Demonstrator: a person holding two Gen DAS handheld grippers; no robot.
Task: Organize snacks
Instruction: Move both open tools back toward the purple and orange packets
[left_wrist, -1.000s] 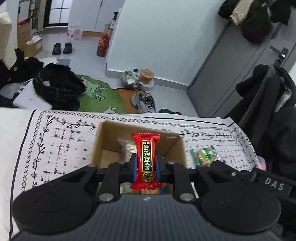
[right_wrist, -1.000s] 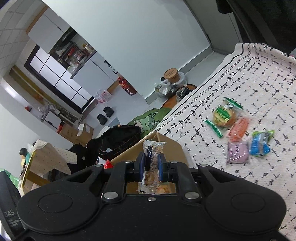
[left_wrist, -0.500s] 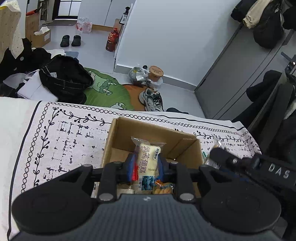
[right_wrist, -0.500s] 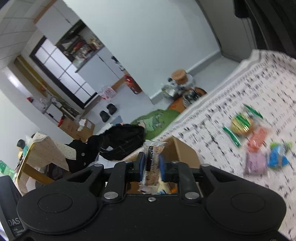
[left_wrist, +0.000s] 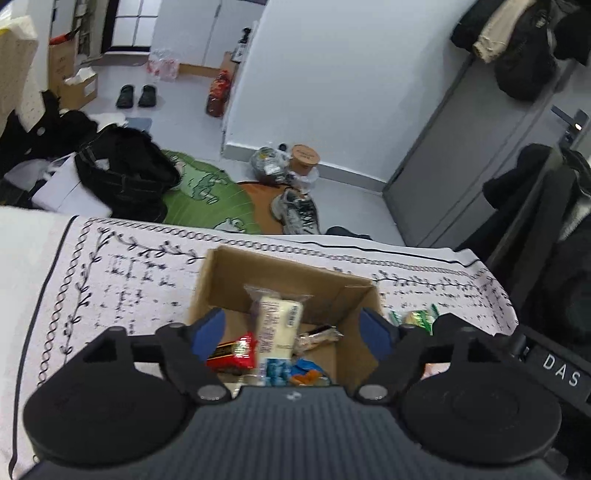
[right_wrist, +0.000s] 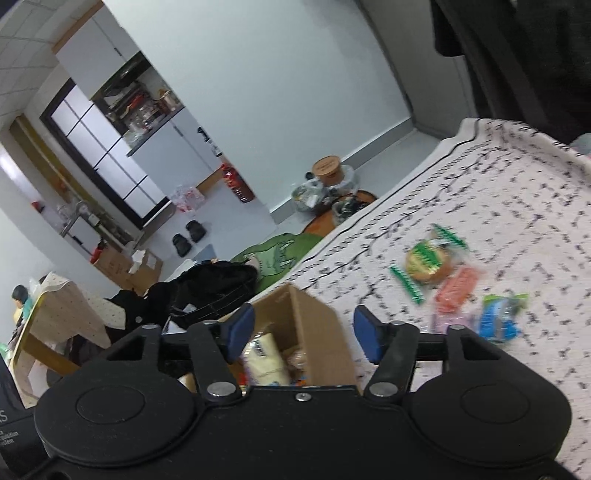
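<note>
An open cardboard box stands on the patterned tablecloth. Inside it lie a red snack packet, a pale yellow packet, a clear-wrapped bar and blue and orange packets. My left gripper hovers over the box, its jaws opening, with nothing pressed between the blue pads. My right gripper also hangs above the box, jaws opening and empty. Several loose snacks lie on the cloth to the right: a green-striped one, an orange one and a blue one.
The table's far edge drops to a floor with a green rug, a black bag, a sneaker and jars. A dark chair with clothes stands at the right. The right gripper's body shows beside the box.
Both grippers were shut on packets, the left on the red one, the right on a clear-wrapped bar. Both have now opened; the red packet and the bar lie in the box.
</note>
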